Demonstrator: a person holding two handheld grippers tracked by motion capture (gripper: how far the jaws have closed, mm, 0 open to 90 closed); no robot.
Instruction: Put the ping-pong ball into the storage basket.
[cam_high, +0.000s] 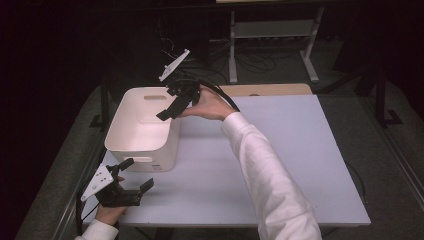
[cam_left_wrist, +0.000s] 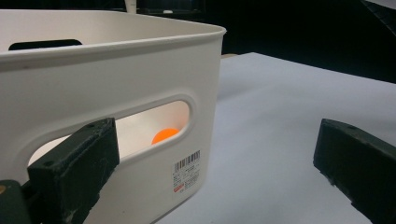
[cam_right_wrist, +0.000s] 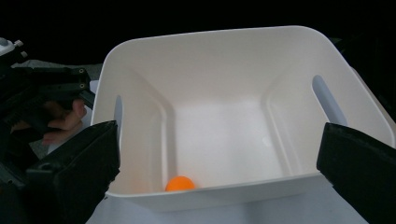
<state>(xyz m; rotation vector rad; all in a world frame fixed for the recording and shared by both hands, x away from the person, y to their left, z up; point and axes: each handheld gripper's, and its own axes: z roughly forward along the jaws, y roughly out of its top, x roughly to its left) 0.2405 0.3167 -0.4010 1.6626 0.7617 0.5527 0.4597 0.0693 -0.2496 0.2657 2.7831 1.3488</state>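
White plastic bins: one, a rectangular open-topped tub (cam_high: 141, 131) at the left of the table, also seen at (cam_right_wrist: 243, 116) and (cam_left_wrist: 93, 93).
Handle slots in the bin: two can be counted, one in each facing wall (cam_right_wrist: 327, 100).
Small orange balls: one (cam_right_wrist: 180, 184), lying on the bin's floor against the wall; it shows through the slot at (cam_left_wrist: 164, 136).
Black two-jaw grippers: two, a left gripper (cam_high: 134, 176) at the near left and a right gripper (cam_high: 170, 106) over the bin's far right rim.
White rectangular tables: one (cam_high: 280, 165).
Barcode labels: one (cam_left_wrist: 187, 171), on the bin's outer wall.
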